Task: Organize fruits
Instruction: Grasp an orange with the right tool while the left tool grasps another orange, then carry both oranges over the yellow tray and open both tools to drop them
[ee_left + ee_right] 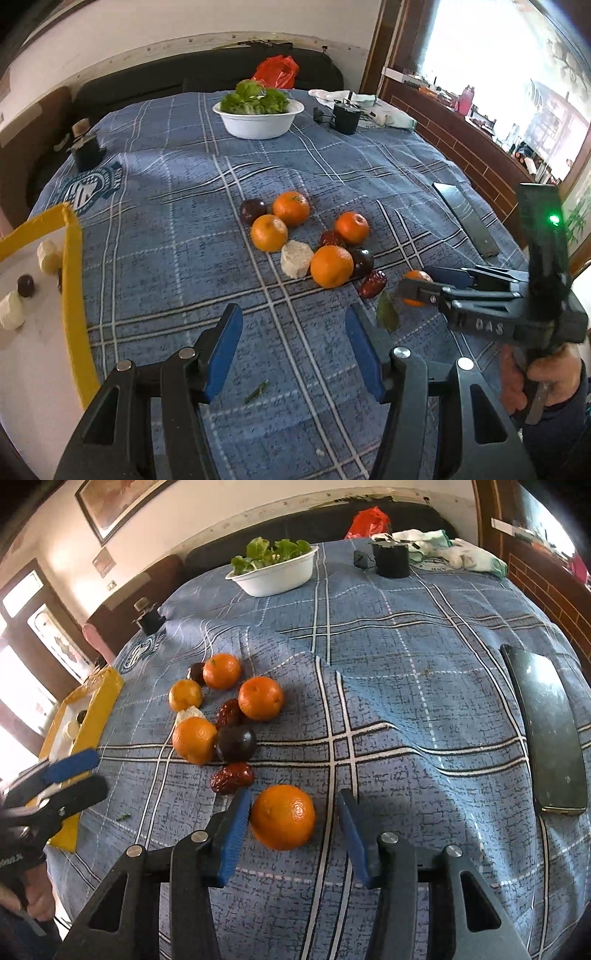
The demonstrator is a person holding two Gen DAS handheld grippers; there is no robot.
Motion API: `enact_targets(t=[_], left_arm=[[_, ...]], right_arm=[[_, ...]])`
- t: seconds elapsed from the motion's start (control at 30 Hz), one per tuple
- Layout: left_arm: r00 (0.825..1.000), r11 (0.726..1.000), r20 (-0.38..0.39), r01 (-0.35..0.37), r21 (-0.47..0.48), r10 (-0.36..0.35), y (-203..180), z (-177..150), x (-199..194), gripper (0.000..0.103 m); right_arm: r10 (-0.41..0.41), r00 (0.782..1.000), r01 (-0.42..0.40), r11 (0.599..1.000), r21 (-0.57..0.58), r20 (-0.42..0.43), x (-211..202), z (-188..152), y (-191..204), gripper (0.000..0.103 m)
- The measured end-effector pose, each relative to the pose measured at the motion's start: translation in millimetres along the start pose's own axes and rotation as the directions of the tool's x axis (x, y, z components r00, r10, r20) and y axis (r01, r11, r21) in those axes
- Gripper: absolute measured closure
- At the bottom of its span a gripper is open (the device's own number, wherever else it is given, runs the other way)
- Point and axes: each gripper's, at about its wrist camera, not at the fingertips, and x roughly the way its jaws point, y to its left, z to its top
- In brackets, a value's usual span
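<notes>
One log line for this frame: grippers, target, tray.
right gripper: open around lone round orange | left gripper: open, empty | yellow-rimmed tray: partly filled

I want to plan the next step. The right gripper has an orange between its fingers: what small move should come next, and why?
Probably close the right gripper a little more until both blue pads press the orange. In the right wrist view the left pad is at the fruit, but a gap shows beside the other pad, so a lift now could let it slip. The yellow tray waits at the left.
</notes>
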Motion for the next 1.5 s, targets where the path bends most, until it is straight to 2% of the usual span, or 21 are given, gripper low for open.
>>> enact_targets(t=[0.07, 0.1, 0.33, 0.47, 0.67, 0.7, 0.83, 0.9, 0.97, 1.03, 1.1, 1.5], left_arm=[[1.0, 1.0, -0.009, -0.004, 0.008, 0.004, -4, 5, 9, 0.046], [1.0, 1.0, -0.013, -0.003, 0.013, 0.004, -7, 7, 13, 0.046], [0.999, 0.998, -0.043, -0.008, 0.061, 0.011, -23, 21, 48, 0.046], [0.998, 0.997, -0.058, -0.01, 0.076, 0.015, -29, 26, 63, 0.054], [0.999, 0.993, -0.011, -0.04, 0.11, 0.042, -39, 31, 67, 0.061], [0.999, 0.993, -0.01, -0.029, 0.115, 0.031, -40, 31, 67, 0.069], [0.999, 0.988, 0.015, -0.049, 0.149, 0.048, -46, 24, 64, 0.069], [0.999, 0.99, 0.013, -0.036, 0.135, 0.034, -44, 25, 65, 0.068], [0.999, 0.993, 0.008, -0.038, 0.111, 0.037, -40, 24, 66, 0.057], [1.0, 0.995, 0.003, -0.015, 0.1, 0.014, -36, 23, 66, 0.059], [0.999, 0.996, -0.007, 0.038, 0.075, -0.037, -33, 21, 65, 0.069], [0.997, 0.997, 0.005, 0.075, 0.015, -0.075, -22, 7, 41, 0.069]], right_arm=[[0.03, 1.0, -0.03, 0.999, -0.011, 0.005, 0, -2, 1, 0.058], [0.053, 0.999, -0.053, 0.999, -0.009, 0.004, 1, -3, 1, 0.065], [0.17, 0.981, -0.177, 0.981, 0.077, 0.093, -6, -4, -21, 0.066], [0.201, 0.97, -0.215, 0.972, 0.097, 0.134, -13, -4, -27, 0.066], [0.226, 0.962, -0.242, 0.966, 0.093, 0.154, -18, -5, -27, 0.065], [0.228, 0.961, -0.245, 0.965, 0.094, 0.157, -19, -6, -27, 0.065], [0.234, 0.958, -0.251, 0.964, 0.09, 0.163, -22, -6, -27, 0.065], [0.237, 0.958, -0.253, 0.964, 0.083, 0.164, -22, -6, -25, 0.065], [0.235, 0.958, -0.25, 0.965, 0.079, 0.165, -22, -6, -24, 0.065], [0.238, 0.957, -0.253, 0.964, 0.078, 0.165, -22, -5, -25, 0.065], [0.237, 0.958, -0.252, 0.965, 0.079, 0.165, -22, -5, -25, 0.065], [0.246, 0.95, -0.259, 0.965, 0.044, 0.193, -28, -6, -19, 0.065]])
